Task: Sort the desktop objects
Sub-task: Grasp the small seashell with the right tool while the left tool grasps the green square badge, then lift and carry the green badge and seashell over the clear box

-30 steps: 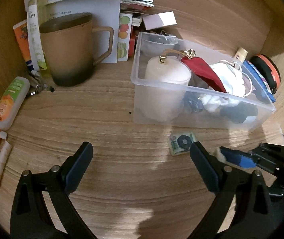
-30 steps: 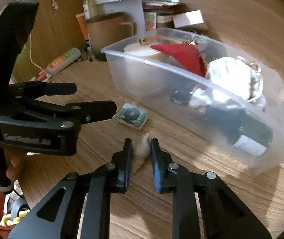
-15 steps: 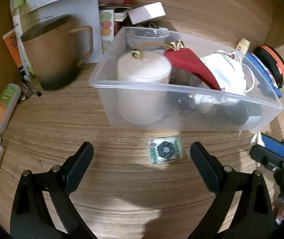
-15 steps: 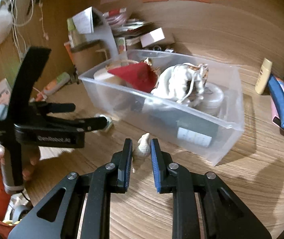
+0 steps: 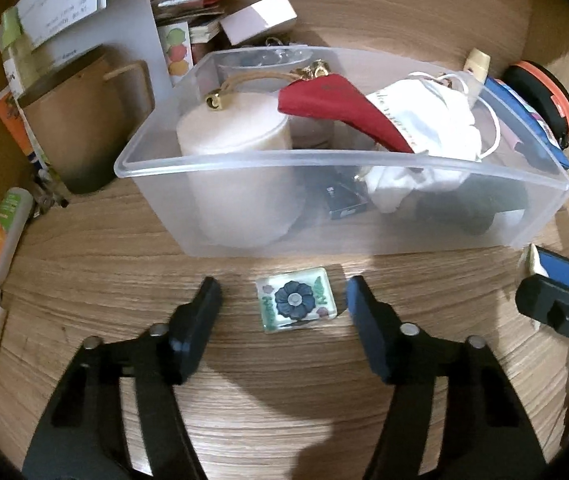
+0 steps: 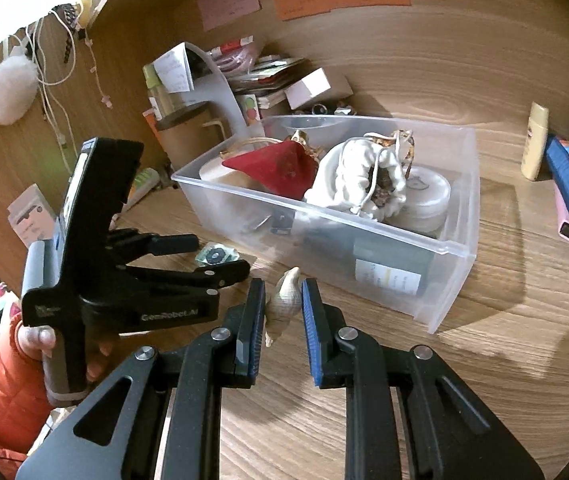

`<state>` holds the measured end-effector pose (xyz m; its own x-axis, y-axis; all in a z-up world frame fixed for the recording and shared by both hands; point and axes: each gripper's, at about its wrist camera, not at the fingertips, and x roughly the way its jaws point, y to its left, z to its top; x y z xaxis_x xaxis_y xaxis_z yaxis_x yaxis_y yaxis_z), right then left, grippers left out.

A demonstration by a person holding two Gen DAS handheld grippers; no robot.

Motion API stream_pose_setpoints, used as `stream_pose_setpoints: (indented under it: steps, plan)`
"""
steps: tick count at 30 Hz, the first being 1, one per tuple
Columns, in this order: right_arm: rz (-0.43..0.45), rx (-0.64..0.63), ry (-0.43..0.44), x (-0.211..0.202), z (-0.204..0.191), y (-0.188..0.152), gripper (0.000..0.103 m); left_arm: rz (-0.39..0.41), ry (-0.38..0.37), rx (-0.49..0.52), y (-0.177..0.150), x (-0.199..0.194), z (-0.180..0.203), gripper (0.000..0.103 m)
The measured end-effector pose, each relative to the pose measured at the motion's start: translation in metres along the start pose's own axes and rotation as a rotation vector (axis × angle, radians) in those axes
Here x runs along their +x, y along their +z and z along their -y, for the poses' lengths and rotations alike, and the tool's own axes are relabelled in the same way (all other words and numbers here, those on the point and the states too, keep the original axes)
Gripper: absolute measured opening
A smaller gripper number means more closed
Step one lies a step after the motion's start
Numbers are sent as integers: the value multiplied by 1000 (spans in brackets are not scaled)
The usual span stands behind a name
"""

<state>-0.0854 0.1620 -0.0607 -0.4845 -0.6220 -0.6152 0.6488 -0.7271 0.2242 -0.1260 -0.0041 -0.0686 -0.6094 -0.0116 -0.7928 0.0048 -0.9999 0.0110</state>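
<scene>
Left gripper: jaws closing, flower tile between, pads not touching; right gripper: clenched on shell

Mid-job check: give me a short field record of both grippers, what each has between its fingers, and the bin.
left gripper: jaws closing around the small rectangular glass flower tile, pads not yet touching it
tile: flat on the wooden desk, just in front of the bin
right gripper: shut on a small beige spiral seashell
clear plastic storage bin: already holds a red pouch and a white drawstring bag
</scene>
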Motion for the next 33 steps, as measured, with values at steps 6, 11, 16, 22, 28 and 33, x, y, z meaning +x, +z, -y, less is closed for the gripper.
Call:
stream_pose_setpoints:
  steps: [6,11,16,22,28,33]
  plan:
    - [2,2,17,-1,0,0,17,11,-3,-7,0,-2,1,41]
    - [-6,11,17,0,1,0,17,14,-32,28,-2,-2,9,33]
    - [-17,17,14,2,2,0,17,18,-48,40,-8,-7,12,33]
    - [-31,21,3,3,2,1,17,67,-70,42,-20,-25,9,33]
    - [-22,12,-18,-4,-1,2,17,100,-91,49,-27,-34,10,33]
    - [-14,18,-40,-11,-1,4,17,132,-111,57,-26,-44,10,33]
